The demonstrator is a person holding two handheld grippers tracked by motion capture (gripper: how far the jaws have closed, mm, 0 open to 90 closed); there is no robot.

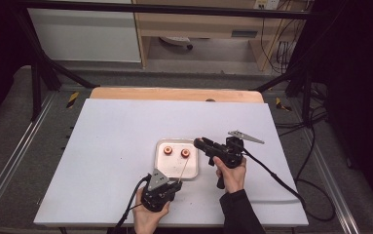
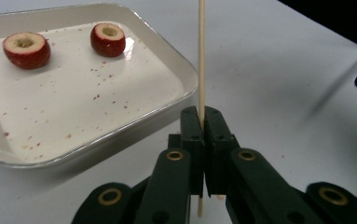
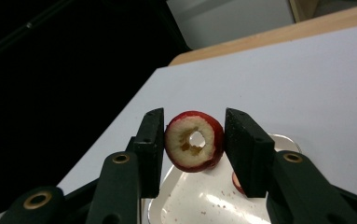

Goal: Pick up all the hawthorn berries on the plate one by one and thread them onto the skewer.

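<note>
My left gripper (image 1: 176,185) (image 2: 201,115) is shut on a thin wooden skewer (image 2: 201,56), which points away over the near right corner of the white tray (image 1: 192,173) (image 2: 120,126). Two cored red fruit pieces (image 2: 27,49) (image 2: 107,39) lie at the tray's far end, also visible from above (image 1: 167,150) (image 1: 185,153). My right gripper (image 1: 199,143) (image 3: 194,117) hovers at the tray's right edge, shut on a third cored red fruit ring (image 3: 195,141) whose hole faces the camera. The tray (image 3: 185,205) lies below it.
The tray sits near the middle of a white board (image 1: 116,146) on a wooden table (image 1: 174,93). Red crumbs speckle the tray floor. Cables trail from both grippers toward the near edge. Black frame posts stand at the far corners.
</note>
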